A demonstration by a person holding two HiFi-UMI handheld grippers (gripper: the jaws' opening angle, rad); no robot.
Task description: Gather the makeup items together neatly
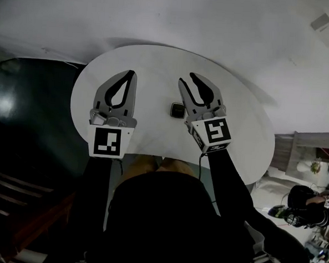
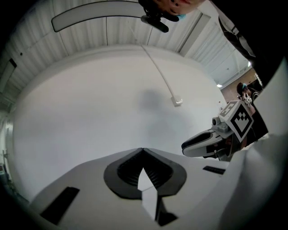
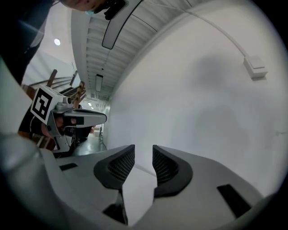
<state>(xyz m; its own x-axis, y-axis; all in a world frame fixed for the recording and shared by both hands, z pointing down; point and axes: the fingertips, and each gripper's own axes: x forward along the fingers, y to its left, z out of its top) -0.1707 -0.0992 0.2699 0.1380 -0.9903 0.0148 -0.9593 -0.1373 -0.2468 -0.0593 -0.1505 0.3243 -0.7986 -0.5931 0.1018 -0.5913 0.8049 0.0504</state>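
A small dark square makeup item (image 1: pixel 178 110) lies on the round white table (image 1: pixel 152 60), just left of my right gripper's body. Both grippers are held level above the table and point at the white wall. My left gripper (image 1: pixel 130 75) (image 2: pixel 143 150) is shut, its tips meeting with nothing between them. My right gripper (image 1: pixel 186 78) (image 3: pixel 143 155) stands open with an empty gap between its ribbed pads (image 3: pixel 121 164). Each gripper shows in the other's view, the right one (image 2: pixel 200 144) and the left one (image 3: pixel 87 117). No other makeup items are visible.
A white wall stands behind the table, with a cable duct ending in a small box (image 2: pixel 177 102) (image 3: pixel 255 67). Dark floor lies left of the table (image 1: pixel 27 108). A wooden shelf and clutter (image 1: pixel 312 165) sit at the right.
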